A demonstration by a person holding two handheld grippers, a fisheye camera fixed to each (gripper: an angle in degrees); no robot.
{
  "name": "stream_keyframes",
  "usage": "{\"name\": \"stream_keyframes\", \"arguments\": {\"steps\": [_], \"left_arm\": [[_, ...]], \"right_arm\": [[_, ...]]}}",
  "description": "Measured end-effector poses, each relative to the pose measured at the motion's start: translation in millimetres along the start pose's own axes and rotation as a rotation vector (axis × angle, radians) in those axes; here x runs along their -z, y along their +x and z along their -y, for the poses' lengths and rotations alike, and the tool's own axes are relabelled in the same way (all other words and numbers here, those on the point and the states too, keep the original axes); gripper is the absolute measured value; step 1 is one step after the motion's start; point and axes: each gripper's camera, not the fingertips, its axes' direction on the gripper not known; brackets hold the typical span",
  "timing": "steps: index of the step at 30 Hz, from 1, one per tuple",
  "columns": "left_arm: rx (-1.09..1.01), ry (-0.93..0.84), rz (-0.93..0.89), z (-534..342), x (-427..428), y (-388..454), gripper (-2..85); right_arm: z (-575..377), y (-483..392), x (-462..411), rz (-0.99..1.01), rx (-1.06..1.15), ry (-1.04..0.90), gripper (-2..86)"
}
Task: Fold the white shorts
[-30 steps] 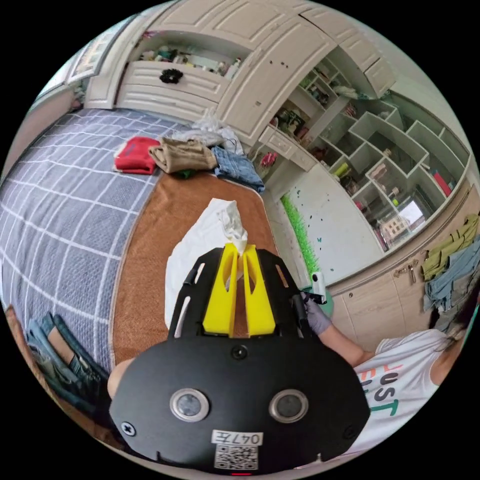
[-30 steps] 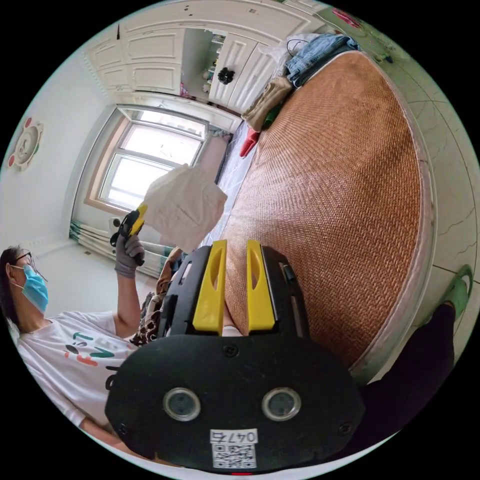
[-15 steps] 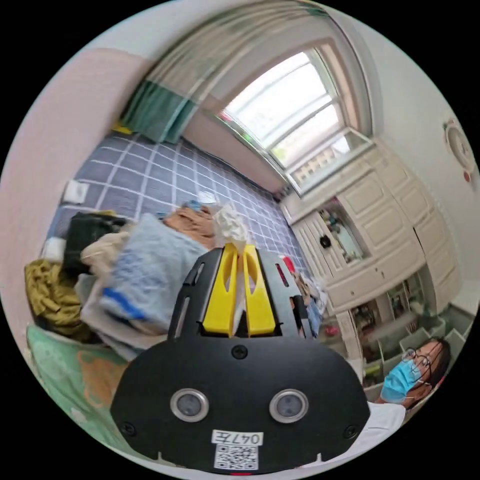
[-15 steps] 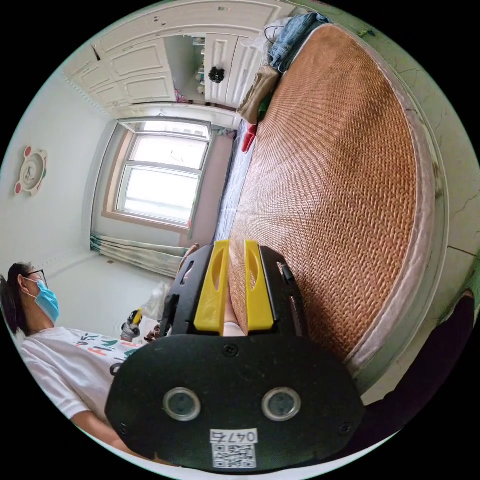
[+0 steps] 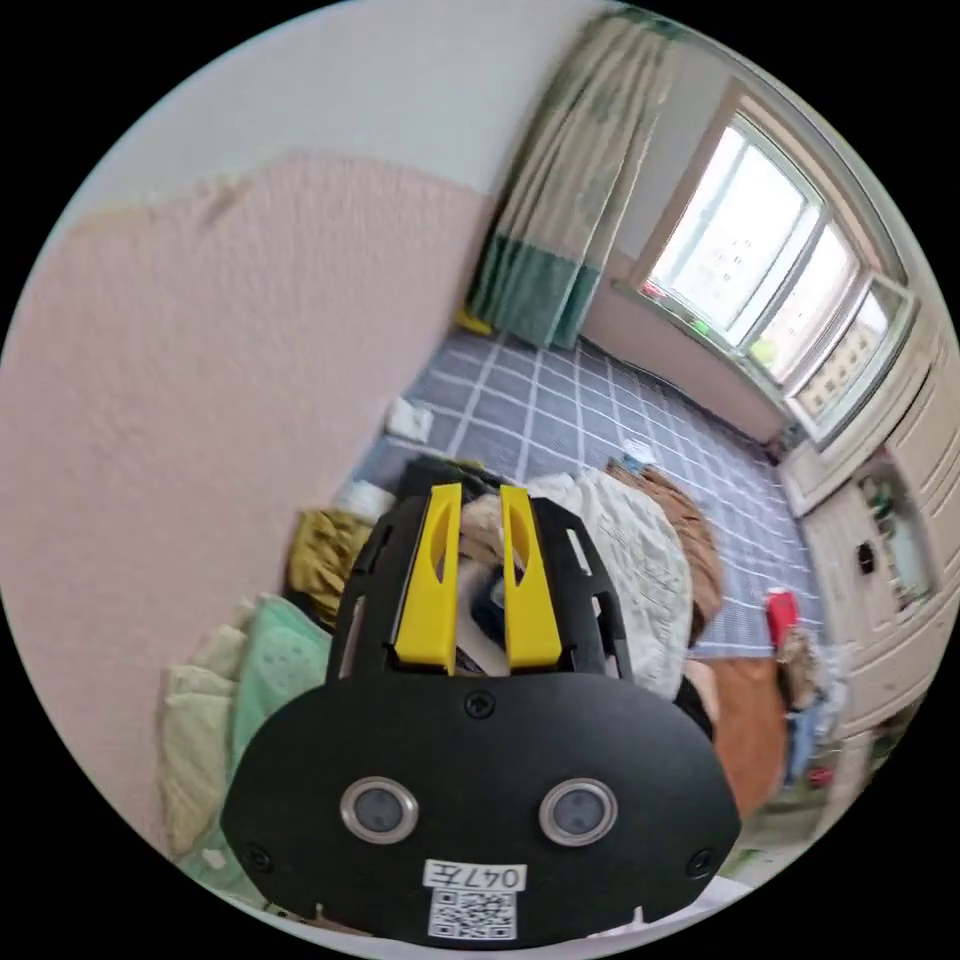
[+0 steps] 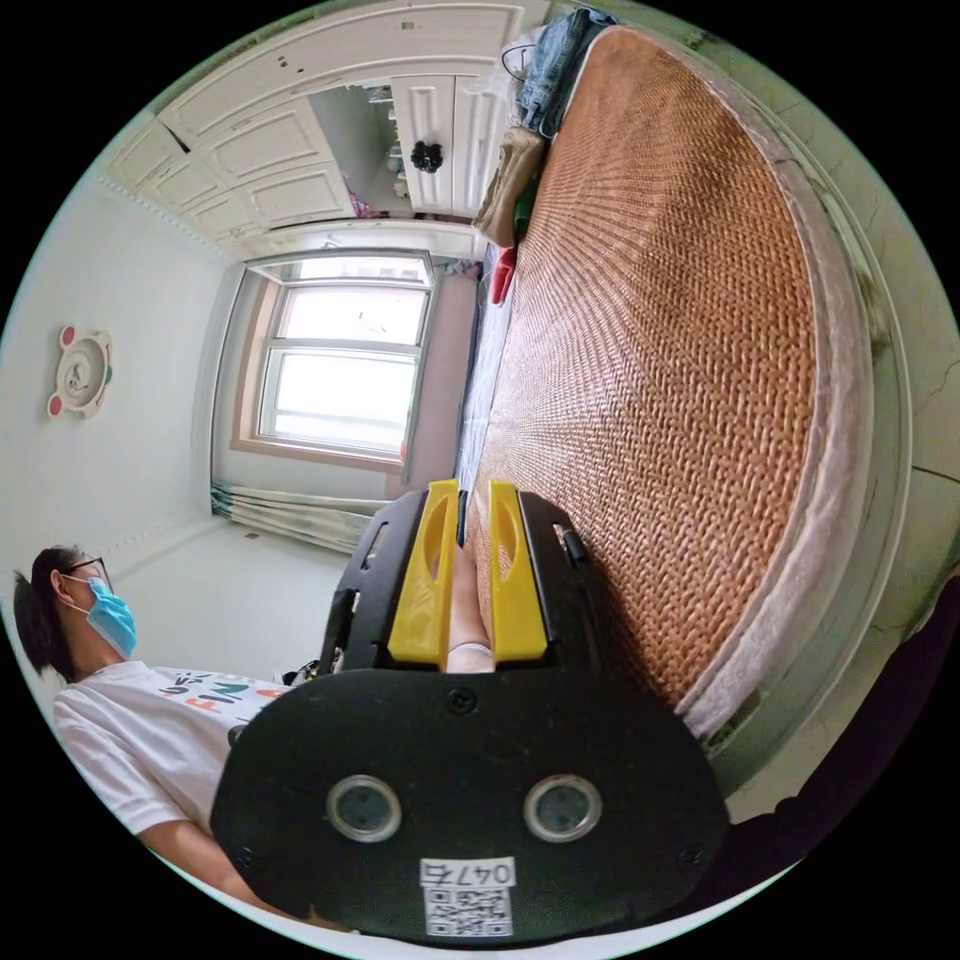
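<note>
Left gripper [image 5: 480, 535] hangs over the heap of clothes [image 5: 610, 560] by the pink wall, jaws apart, nothing between them. I can't pick out the white shorts in that pile for sure. Right gripper [image 6: 468, 535] is also open and empty, low beside the woven mat [image 6: 670, 350]. So my guess is the left hand's nearer whatever gets grabbed next.

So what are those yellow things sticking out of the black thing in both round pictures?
They are the two yellow jaws of a hand-held grabbing tool. A person holds one in each hand, with a camera on each. The left tool points at a heap of clothes on the grey checked bed cover; its jaws stand apart and hold nothing. The right tool points along a brown woven mat, its jaws a little apart, nothing between their tips.
</note>
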Motion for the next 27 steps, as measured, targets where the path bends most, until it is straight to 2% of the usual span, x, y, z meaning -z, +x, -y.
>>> {"name": "stream_keyframes", "arguments": {"steps": [1, 3, 6, 7, 8, 11, 12, 14, 17, 19, 20, 22, 23, 25, 27], "left_arm": [[-0.072, 0.077, 0.056, 7.2, 22.2, 29.8, 4.9], [-0.208, 0.119, -0.006, 18.7, 34.7, 81.6, 1.8], [-0.428, -0.029, -0.185, 41.5, 5.3, 176.6, -0.4], [-0.447, -0.077, -0.167, 46.6, -13.6, 206.4, -0.7], [-0.445, -0.086, -0.138, 47.8, -22.7, 217.8, -0.8], [-0.406, -0.084, 0.133, 40.3, -75.5, 244.6, -0.9], [-0.396, -0.122, 0.248, 30.7, -107.8, 245.7, -1.0], [-0.425, -0.212, 0.316, 10.2, -154.7, 251.9, -0.9], [-0.547, -0.094, 0.45, -14.4, -150.7, 291.7, -0.8], [-0.526, 0.093, 0.491, -12.3, -109.2, 319.9, -0.8], [-0.504, 0.144, 0.474, -10.0, -94.4, 325.2, -0.8], [-0.455, 0.305, 0.264, -2.9, -35.3, 348.7, -0.8], [-0.47, 0.329, 0.191, -2.7, -23.9, 357.8, -0.8], [-0.646, 0.31, -0.091, -5.9, -4.7, 417.4, -0.8], [-0.807, 0.237, -0.241, -20.3, -9.9, 475.1, -0.7]], "right_arm": [[2.9, -3.9, 2.1, -0.006, 0.005, -0.007, 1.5], [8.1, -9.8, 4.8, -0.011, 0.012, -0.019, 1.4], [15.5, -18.6, 12.5, -0.001, 0.014, -0.019, 1.4], [17.9, -22.4, 16.8, 0.003, 0.014, -0.014, 1.3], [19.0, -24.4, 19.0, 0.004, 0.014, -0.011, 1.3], [24.2, -34.4, 31.2, 0.003, 0.013, -0.002, 1.3], [26.4, -39.7, 36.0, -0.002, 0.017, 0.0, 1.3], [31.0, -50.1, 41.5, -0.018, 0.034, -0.004, 1.4], [42.1, -82.9, 43.9, -0.098, 0.113, -0.046, 1.8], [50.3, -133.7, 37.3, -0.188, 0.26, -0.095, 2.4], [52.0, -148.3, 33.7, -0.197, 0.304, -0.113, 2.6], [56.3, -206.2, 9.7, -0.184, 0.464, -0.215, 3.7], [56.5, -220.0, 1.0, -0.171, 0.498, -0.253, 3.9], [49.8, -273.5, -41.9, -0.097, 0.623, -0.437, 4.7], [36.5, -309.7, -76.5, -0.018, 0.692, -0.566, 5.4]]}}
